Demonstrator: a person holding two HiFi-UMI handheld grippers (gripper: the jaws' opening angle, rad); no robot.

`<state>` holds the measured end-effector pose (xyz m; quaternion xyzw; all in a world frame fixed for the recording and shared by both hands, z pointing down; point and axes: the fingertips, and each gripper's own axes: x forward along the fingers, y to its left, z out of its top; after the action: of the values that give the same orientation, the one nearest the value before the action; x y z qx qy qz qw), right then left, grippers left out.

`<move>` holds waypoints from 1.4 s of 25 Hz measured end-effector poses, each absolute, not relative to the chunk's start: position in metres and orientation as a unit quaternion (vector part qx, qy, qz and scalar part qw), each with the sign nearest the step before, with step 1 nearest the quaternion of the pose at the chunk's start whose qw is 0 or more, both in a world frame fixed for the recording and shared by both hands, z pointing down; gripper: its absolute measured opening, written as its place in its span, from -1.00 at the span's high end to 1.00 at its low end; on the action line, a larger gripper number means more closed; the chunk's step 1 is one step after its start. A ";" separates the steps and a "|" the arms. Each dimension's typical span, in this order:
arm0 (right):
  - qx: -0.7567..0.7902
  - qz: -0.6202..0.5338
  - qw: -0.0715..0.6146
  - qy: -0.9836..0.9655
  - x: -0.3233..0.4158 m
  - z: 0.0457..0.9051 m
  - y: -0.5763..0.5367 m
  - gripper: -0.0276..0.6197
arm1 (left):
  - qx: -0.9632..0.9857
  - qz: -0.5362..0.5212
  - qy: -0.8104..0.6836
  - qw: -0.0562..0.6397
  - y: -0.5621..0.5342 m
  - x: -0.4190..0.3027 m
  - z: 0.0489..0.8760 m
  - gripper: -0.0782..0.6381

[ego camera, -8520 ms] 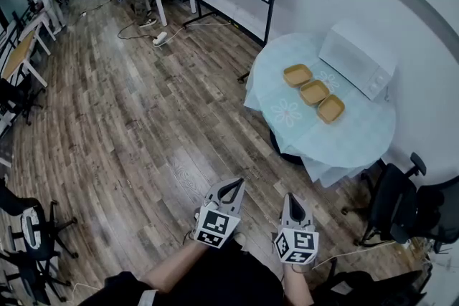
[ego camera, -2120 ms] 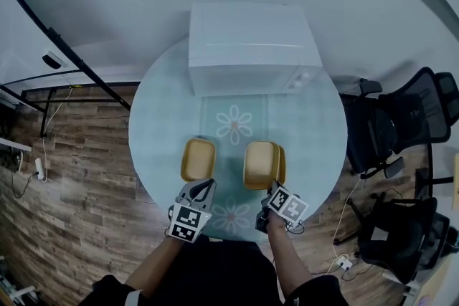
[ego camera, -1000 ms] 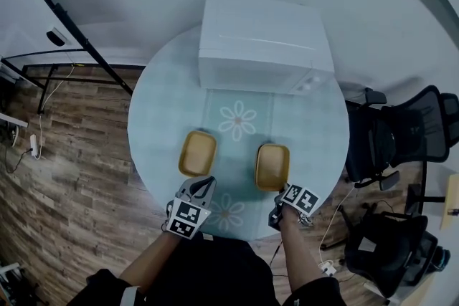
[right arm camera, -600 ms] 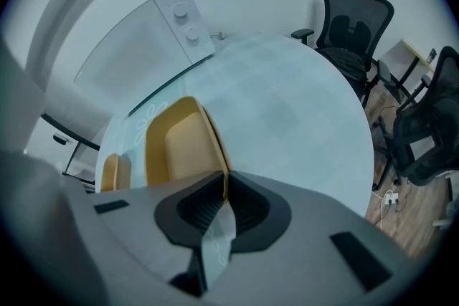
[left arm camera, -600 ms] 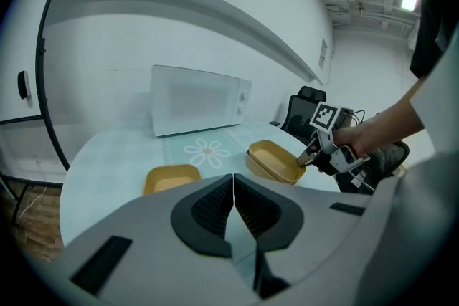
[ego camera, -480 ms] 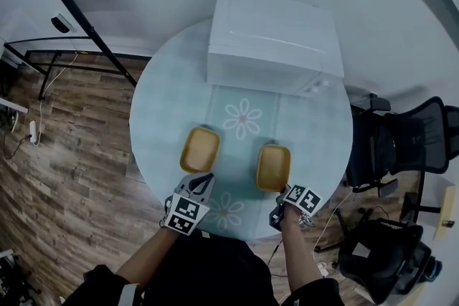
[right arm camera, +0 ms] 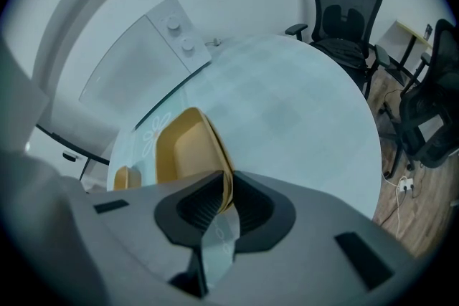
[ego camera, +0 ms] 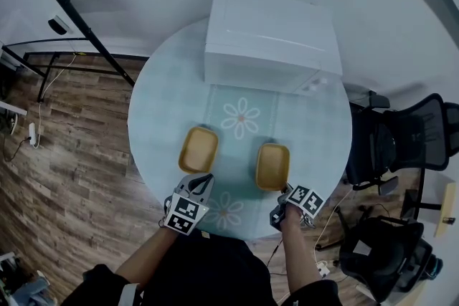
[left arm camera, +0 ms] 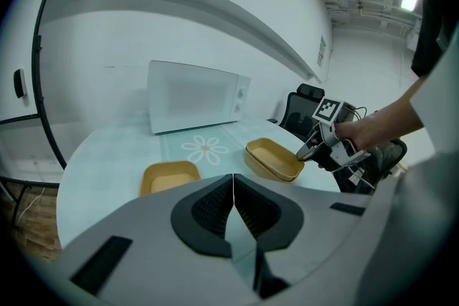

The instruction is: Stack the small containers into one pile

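Whereas two seconds ago the upper tub sat skewed across its partner, in the head view the nested pair (ego camera: pixel 272 166) now sits square at about 5 o'clock on the round bench (ego camera: pixel 161 104). That step looks finished, I judge, and only the single container (ego camera: pixel 199 149) at 8 o'clock is left to join the pile. The right hand-held gripper (ego camera: pixel 285 191) is at the pair's near edge. The left hand-held gripper (ego camera: pixel 202 180) hovers just short of the single container, at its 6 o'clock. A white microwave (ego camera: pixel 269 39) fills 12 o'clock.

In the left gripper view, that gripper's jaws are pressed together with nothing between them. Beyond them the single container lies at 11 o'clock: shallow, mustard-yellow, round-cornered and empty. The pair at 1 o'clock shows two rims, one atop the other, with the right hand-held gripper pinching its edge.

In the right gripper view, the jaws are clamped on the pair's thin rim, and its yellow wall runs away toward 11 o'clock. The single container peeks in at 9 o'clock.
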<state>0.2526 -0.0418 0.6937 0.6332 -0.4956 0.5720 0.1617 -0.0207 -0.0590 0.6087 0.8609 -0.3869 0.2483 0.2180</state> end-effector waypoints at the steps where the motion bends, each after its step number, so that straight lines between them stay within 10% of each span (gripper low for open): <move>1: 0.635 0.571 0.159 -0.495 0.253 0.692 -0.042 0.80 | 0.861 0.248 -0.386 0.218 -0.059 -0.020 0.609 0.74; 35: 0.672 0.497 0.147 -0.528 0.248 0.660 -0.032 0.80 | 0.870 0.252 -0.369 0.210 -0.053 -0.024 0.605 0.74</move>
<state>0.2480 -0.0324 0.6597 0.6722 -0.5284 0.4973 0.1470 -0.0240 -0.0528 0.6046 0.8699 -0.3688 0.2517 0.2096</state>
